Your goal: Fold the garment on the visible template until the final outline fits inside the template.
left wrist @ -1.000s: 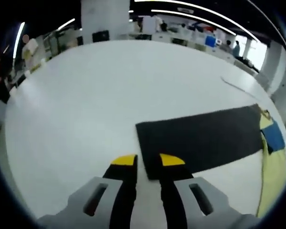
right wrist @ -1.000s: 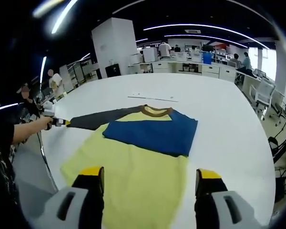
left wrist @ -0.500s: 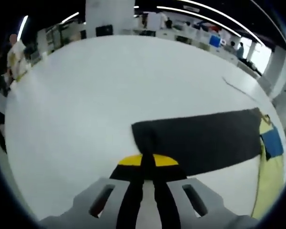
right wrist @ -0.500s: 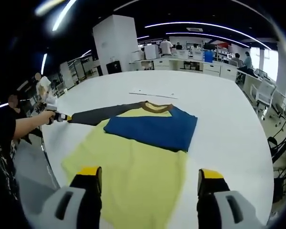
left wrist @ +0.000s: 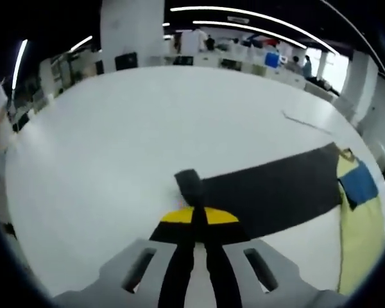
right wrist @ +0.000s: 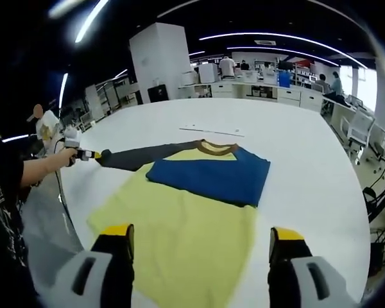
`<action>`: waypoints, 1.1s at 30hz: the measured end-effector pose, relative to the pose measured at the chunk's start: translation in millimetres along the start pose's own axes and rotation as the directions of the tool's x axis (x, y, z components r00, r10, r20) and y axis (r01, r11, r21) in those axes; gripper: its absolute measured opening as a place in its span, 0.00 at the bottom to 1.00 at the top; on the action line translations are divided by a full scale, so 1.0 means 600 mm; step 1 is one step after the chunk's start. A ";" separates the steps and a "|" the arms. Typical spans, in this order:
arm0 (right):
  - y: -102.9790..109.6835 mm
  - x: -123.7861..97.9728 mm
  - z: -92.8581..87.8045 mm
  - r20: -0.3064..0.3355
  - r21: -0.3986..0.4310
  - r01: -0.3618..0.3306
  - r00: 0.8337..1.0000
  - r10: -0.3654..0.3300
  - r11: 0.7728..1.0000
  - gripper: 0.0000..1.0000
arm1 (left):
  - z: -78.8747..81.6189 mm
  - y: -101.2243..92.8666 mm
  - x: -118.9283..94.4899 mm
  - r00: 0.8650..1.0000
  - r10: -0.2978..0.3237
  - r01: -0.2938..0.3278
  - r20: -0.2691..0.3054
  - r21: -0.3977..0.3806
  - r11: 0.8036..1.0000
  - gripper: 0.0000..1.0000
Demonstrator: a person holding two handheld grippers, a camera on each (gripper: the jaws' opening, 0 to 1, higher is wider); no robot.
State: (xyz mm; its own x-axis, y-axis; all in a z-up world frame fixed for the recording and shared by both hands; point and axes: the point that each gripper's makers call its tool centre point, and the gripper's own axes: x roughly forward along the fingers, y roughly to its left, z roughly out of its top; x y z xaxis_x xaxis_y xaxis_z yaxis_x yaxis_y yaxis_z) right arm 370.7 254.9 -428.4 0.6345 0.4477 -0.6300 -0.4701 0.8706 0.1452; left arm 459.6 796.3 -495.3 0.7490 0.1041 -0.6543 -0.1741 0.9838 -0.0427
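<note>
Left tool pinches dark sleeve cuff, apparently — right tool gapes.

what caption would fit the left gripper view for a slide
Left gripper shut on the cuff of the garment's dark grey sleeve, stretched out across the white table.

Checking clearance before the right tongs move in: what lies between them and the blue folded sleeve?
Only the yellow shirt body, in the right gripper view, between the right tongs and blue sleeve.

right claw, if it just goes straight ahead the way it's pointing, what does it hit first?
Most likely the yellow body of the garment: it lies on the table right between and ahead of the open right claw. The folded blue sleeve lies farther on. Height above the cloth is unclear.
</note>
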 end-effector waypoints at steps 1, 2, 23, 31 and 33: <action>0.001 -0.001 0.000 0.002 -0.002 -0.001 1.000 0.001 1.000 0.87 | 0.006 -0.008 -0.004 1.000 -0.012 0.012 0.009 -0.001 1.000 0.01; 0.001 -0.001 0.001 0.002 -0.003 -0.003 1.000 0.003 1.000 0.87 | 0.009 -0.014 -0.006 1.000 -0.022 0.022 0.014 -0.005 1.000 0.01; 0.018 -0.006 -0.002 0.009 -0.031 -0.035 0.999 0.035 0.999 0.88 | 0.089 -0.143 -0.032 0.977 -0.190 0.189 0.098 0.018 0.982 0.01; 0.020 -0.007 -0.006 0.004 -0.044 -0.042 0.999 0.042 0.998 0.91 | 0.107 -0.197 -0.035 0.966 -0.236 0.234 0.108 0.036 0.972 0.01; 0.021 -0.007 -0.008 0.000 -0.047 -0.042 0.999 0.042 0.998 0.91 | 0.112 -0.212 -0.036 0.961 -0.252 0.249 0.112 0.039 0.968 0.01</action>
State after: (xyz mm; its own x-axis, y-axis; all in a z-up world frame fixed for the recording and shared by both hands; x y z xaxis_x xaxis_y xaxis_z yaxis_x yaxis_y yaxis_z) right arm 359.2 263.0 -427.7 0.6146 0.4838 -0.6230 -0.5243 0.8406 0.1356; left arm 508.4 678.9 -425.3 0.8356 -0.1316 -0.5333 0.0433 0.9836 -0.1749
